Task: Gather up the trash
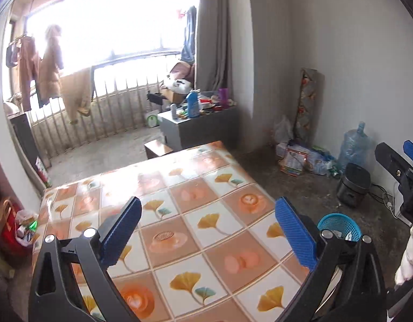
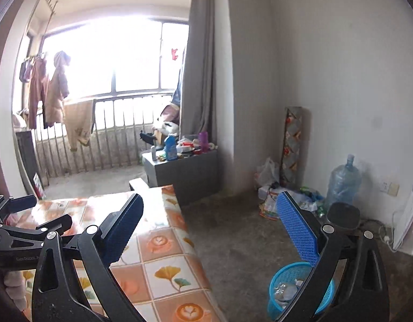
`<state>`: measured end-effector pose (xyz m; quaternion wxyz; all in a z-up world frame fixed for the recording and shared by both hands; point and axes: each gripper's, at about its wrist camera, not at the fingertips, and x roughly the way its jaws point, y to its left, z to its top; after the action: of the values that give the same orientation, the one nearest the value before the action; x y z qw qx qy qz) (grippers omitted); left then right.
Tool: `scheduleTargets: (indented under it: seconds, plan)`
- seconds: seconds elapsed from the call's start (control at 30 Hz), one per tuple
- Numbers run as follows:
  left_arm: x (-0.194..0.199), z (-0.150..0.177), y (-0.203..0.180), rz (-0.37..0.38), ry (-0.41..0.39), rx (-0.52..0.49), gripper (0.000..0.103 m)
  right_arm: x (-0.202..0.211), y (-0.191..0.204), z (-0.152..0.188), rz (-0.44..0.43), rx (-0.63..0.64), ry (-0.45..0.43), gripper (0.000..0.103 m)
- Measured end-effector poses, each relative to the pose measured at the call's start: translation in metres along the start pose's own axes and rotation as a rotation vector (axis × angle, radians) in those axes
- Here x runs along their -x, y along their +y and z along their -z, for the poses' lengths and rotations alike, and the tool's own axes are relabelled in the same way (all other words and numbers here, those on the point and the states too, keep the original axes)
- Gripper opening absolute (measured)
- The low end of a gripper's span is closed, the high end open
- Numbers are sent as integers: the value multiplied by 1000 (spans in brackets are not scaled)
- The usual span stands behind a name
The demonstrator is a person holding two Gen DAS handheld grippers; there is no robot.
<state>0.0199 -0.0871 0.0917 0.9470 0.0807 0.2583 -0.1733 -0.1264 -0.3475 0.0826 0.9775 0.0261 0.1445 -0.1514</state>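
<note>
Beside the table's near corner, on the concrete floor, a blue mesh wastebasket [image 2: 300, 289] stands with crumpled pale scraps already inside, placed, it seems, where litter can be dropped straight off the tabletop. Next to the basket, the table [image 1: 179, 214] with its ginkgo-leaf oilcloth lies bare of rubbish. Over that cloth the left gripper [image 1: 206, 230] hangs with jaws spread wide, nothing between its blue pads. Above the basket's side of the table, the right gripper [image 2: 209, 230] is likewise released and empty, suggesting the collecting is largely done.
</note>
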Motion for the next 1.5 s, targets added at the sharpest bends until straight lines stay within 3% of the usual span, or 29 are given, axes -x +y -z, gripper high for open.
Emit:
scheduleTargets:
  seconds: [0.1, 0.23, 0.37, 0.5, 0.77, 1.5]
  plan:
    - [-3, 38, 18, -46, 123, 37, 97, -5, 25, 20, -54, 58, 143, 95]
    - [-12, 74, 23, -68, 250, 35, 97, -8, 47, 57, -44, 116, 327, 95]
    - [-12, 85, 27, -47, 296, 48, 97, -2, 60, 86, 48, 206, 426, 95]
    - [-15, 81, 22, -40, 303, 60, 97, 1, 45, 99, 100, 137, 508, 95]
    - [-23, 79, 13, -15, 317, 47, 97, 1, 16, 106, 213, 59, 549, 95]
    - [-30, 82, 11, -5, 340, 38, 97, -4, 12, 111, 234, 47, 574, 95]
